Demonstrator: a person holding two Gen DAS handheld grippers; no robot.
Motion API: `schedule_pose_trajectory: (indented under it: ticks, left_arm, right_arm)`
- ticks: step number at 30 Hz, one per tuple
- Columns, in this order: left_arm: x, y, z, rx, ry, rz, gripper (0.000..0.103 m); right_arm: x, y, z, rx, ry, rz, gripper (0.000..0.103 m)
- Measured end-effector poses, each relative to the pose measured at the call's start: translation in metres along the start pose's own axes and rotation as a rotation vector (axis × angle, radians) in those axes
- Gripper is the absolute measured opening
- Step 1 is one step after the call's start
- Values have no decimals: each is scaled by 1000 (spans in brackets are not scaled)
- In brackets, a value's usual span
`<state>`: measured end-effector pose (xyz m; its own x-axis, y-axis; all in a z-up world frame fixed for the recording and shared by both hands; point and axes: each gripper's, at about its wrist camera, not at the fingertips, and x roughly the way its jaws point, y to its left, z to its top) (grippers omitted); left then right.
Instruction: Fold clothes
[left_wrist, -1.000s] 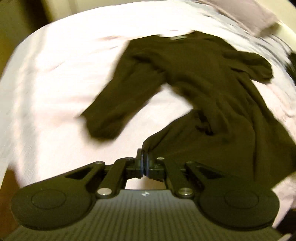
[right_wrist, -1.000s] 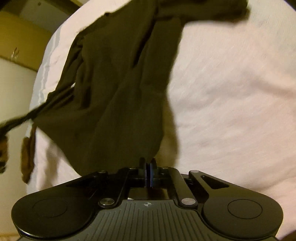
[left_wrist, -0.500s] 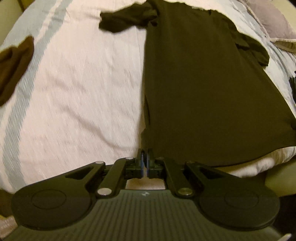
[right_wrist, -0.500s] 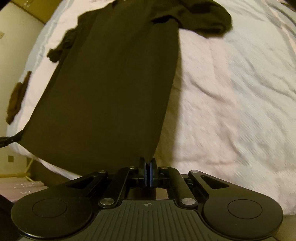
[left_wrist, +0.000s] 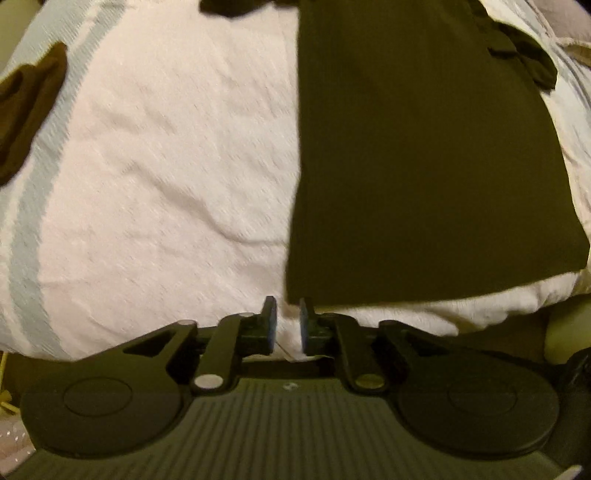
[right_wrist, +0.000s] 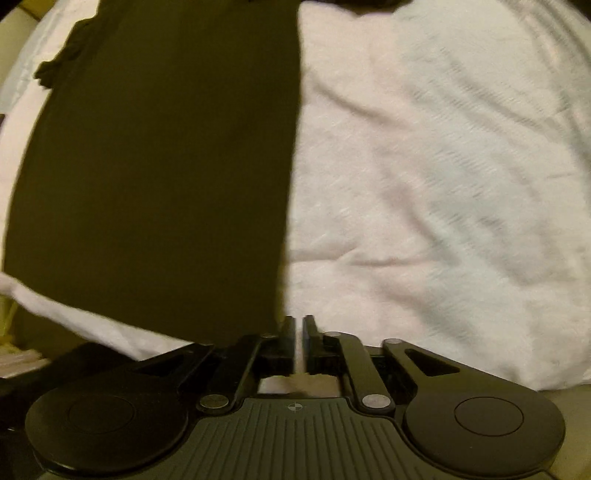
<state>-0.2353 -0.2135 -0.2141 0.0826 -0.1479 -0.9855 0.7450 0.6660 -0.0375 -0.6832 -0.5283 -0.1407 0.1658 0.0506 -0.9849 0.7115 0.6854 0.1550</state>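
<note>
**Both tongs let go of the shirt hem**

Left tongs (left_wrist: 285, 320) have just been opening and stand slightly spread, nothing between them; the hem corner of the dark long-sleeved shirt (left_wrist: 424, 166) lies just above them. Right tongs (right_wrist: 299, 328) have likewise just parted, empty, beside the other hem corner. That shirt (right_wrist: 159, 166) lies flat on the pale bed cover (left_wrist: 166, 177). A brown garment (left_wrist: 29, 107) sits at the left edge.

Pale pink bedspread (left_wrist: 155, 192) w/ grey stripes, dim yellowish light
</note>
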Motion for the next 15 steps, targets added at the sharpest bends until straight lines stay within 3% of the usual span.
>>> schedule_pose_trajectory:
  ticks: [1, 3, 7, 10, 15]
  left_arm:
    - [-3, 3, 7, -2, -13, 0, 12]
    - [-6, 7, 26, 4, -42, -8, 12]
    - [-7, 6, 72, 44, -96, -55, 12]
    - [-1, -4, 107, 118, -122, -84, 13]
    - [12, -23, 144, 208, -130, -120, 18]
  right_arm:
    - [-6, 0, 2, 3, -22, -18, 40]
    - [-18, 4, 14, 17, -93, -36, 59]
    - [-33, 26, 53, -27, -210, -53, 59]
    - [-32, 50, 93, -132, -283, -86, 59]
    - [5, 104, 159, -480, -333, -326, 59]
